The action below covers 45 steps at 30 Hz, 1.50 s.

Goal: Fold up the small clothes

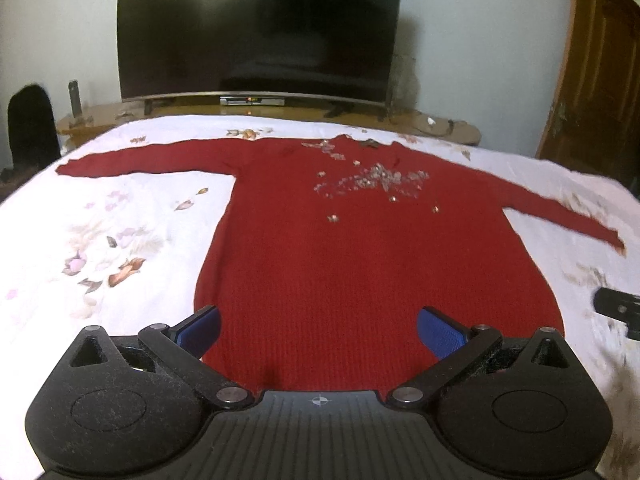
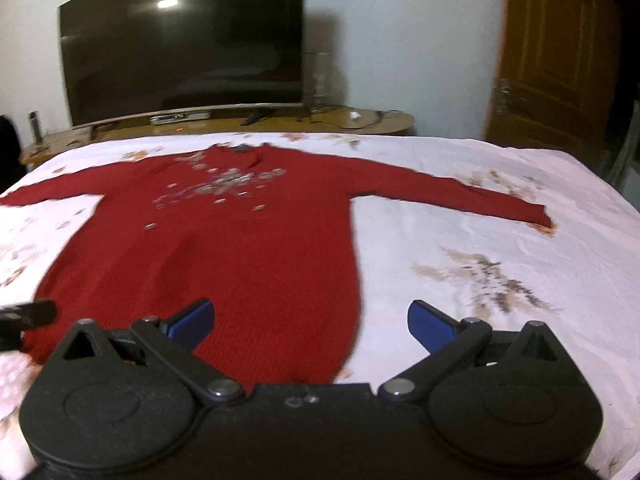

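A red long-sleeved knit sweater (image 1: 360, 264) with silver beads on the chest lies flat on the bed, both sleeves spread out; it also shows in the right wrist view (image 2: 248, 256). My left gripper (image 1: 318, 330) is open and empty above the sweater's hem. My right gripper (image 2: 310, 320) is open and empty over the hem's right corner. The right gripper's tip shows at the right edge of the left wrist view (image 1: 618, 306), and the left gripper's tip shows at the left edge of the right wrist view (image 2: 28, 314).
The bed has a white sheet (image 1: 100, 232) with a leaf print. Behind it stands a wooden cabinet (image 2: 360, 124) with a large dark TV (image 1: 260, 28). A brown door (image 2: 560, 52) is at the right.
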Tool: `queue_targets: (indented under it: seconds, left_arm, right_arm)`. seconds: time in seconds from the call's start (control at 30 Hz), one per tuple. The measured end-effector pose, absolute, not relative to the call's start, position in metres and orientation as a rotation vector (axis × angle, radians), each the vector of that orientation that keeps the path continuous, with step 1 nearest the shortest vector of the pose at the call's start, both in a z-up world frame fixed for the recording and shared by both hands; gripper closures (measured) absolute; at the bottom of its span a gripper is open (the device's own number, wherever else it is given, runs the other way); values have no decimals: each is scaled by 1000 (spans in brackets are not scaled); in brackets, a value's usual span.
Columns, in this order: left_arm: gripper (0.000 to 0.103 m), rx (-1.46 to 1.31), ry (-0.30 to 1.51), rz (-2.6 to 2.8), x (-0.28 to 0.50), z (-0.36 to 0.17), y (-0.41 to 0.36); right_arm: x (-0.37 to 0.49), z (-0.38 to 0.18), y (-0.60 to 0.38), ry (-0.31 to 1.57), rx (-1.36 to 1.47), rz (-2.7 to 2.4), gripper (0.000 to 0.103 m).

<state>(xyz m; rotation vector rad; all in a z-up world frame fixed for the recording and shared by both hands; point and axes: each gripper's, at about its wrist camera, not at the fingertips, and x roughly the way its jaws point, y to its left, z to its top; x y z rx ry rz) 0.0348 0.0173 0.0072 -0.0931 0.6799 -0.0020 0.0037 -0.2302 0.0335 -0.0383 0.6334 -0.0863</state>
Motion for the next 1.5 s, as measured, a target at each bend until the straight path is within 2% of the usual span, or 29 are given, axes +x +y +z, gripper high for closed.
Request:
queue_targets:
  seconds: [0.33, 0.47, 0.57, 0.6, 0.67, 0.73, 0.8, 1.0, 1.2, 1.27, 1.3, 1.5]
  left_arm:
    - [0, -53, 622, 36, 129, -4, 19]
    - [0, -4, 623, 66, 175, -10, 19]
    - [0, -17, 640, 96, 204, -15, 23]
    - [0, -35, 650, 106, 213, -16, 25]
    - [0, -65, 661, 115, 228, -22, 25]
    - [0, -75, 677, 124, 242, -29, 26]
    - [0, -73, 699, 141, 254, -36, 29]
    - [0, -80, 750, 189, 269, -54, 45]
    - [0, -95, 771, 197, 270, -58, 63]
    - [0, -103, 764, 189, 269, -56, 71]
    - [0, -109, 763, 184, 268, -55, 76]
    - [0, -171, 758, 107, 269, -55, 112]
  right_arm:
    - [48, 35, -328, 474, 81, -308, 1]
    - [87, 30, -368, 423, 104, -377, 5]
    - [121, 21, -416, 390, 185, -441, 21]
    - [134, 16, -435, 386, 233, -465, 31]
    - [155, 5, -473, 383, 322, -510, 35]
    - [172, -10, -504, 395, 412, -537, 46]
    - [188, -27, -537, 408, 521, -560, 52]
    - [215, -73, -596, 452, 759, -591, 58]
    - [232, -73, -613, 437, 784, -578, 57]
    - [242, -72, -620, 451, 777, -584, 69]
    - [247, -72, -623, 469, 771, -588, 96]
    - [254, -45, -589, 430, 639, -571, 97]
